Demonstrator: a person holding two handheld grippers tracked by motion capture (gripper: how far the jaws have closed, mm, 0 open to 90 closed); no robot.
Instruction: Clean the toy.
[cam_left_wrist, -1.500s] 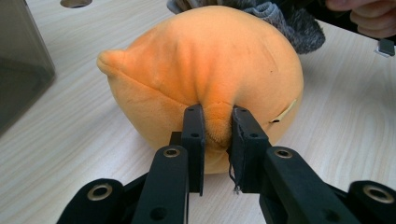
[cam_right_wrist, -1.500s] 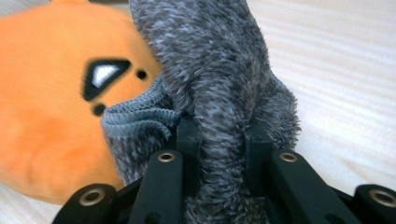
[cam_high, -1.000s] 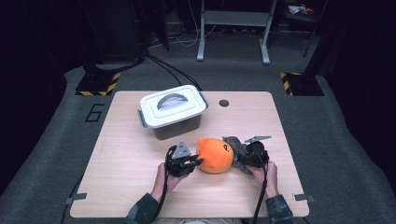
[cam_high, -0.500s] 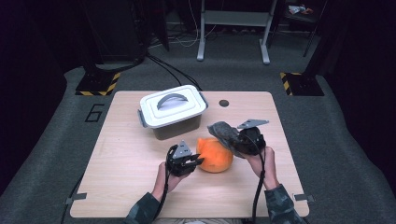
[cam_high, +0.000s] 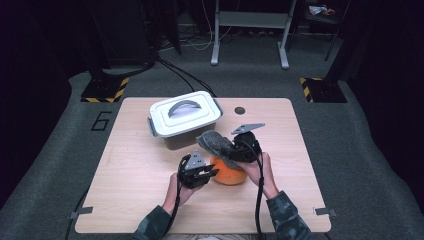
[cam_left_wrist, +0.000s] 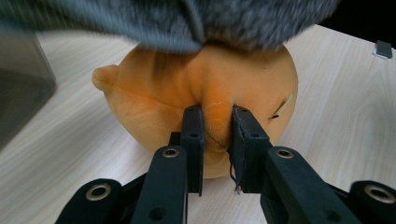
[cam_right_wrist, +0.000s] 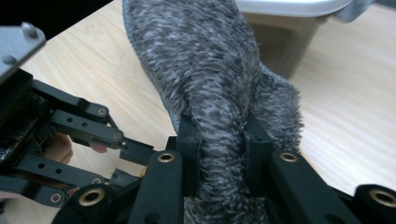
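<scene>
An orange plush toy (cam_high: 229, 173) (cam_left_wrist: 196, 98) rests on the wooden table (cam_high: 125, 170) near the front middle. My left gripper (cam_high: 209, 173) (cam_left_wrist: 216, 121) is shut on a fold of its orange fabric from the left side. A grey furry cover (cam_high: 216, 143) (cam_right_wrist: 205, 60) is lifted off the top of the toy and hangs over it, up and toward the back. My right gripper (cam_high: 236, 152) (cam_right_wrist: 222, 135) is shut on that grey fur, above the toy's right side. The left gripper's black links (cam_right_wrist: 79, 135) show below the fur in the right gripper view.
A grey plastic box with a white handled lid (cam_high: 184, 117) stands at the back left of the table, just behind the raised fur. A small dark round hole (cam_high: 240, 110) marks the tabletop behind. Stands and cables lie on the floor beyond.
My right gripper has risen and moved toward the back left, peeling the grey fur up off the orange toy. The left gripper has stayed gripping the toy.
</scene>
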